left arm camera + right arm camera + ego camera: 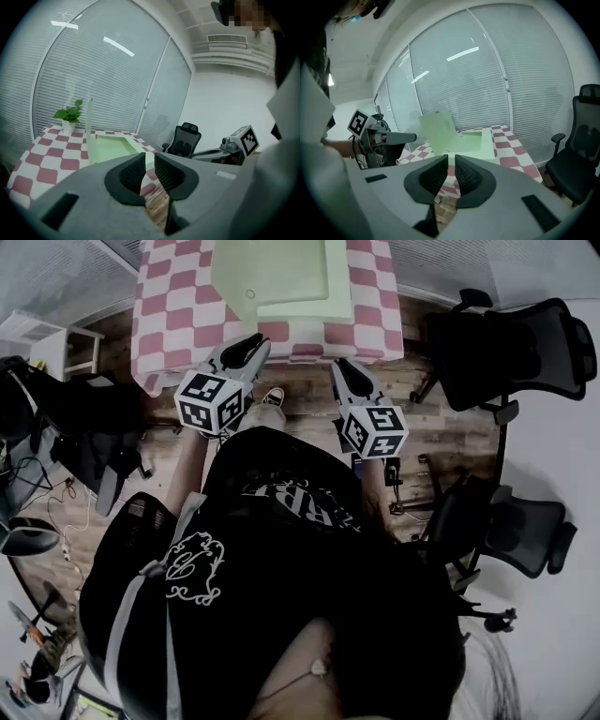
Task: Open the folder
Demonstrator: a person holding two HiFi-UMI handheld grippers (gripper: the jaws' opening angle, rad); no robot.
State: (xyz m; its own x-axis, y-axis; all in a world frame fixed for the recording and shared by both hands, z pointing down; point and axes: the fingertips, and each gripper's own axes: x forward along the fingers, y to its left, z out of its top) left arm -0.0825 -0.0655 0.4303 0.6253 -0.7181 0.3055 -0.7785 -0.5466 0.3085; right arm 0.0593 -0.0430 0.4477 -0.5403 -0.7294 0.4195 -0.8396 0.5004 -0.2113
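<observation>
Lying open near table (pixel 178 315) edge: folder (pixel 281 277)

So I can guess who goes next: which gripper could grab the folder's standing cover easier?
Probably left: the left gripper sits nearer the upright cover, at the folder's left side.

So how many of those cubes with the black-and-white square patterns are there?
2. One marker cube sits on the left gripper, left of centre in the head view; the other marker cube sits on the right gripper, right of centre. None seems hidden.
</observation>
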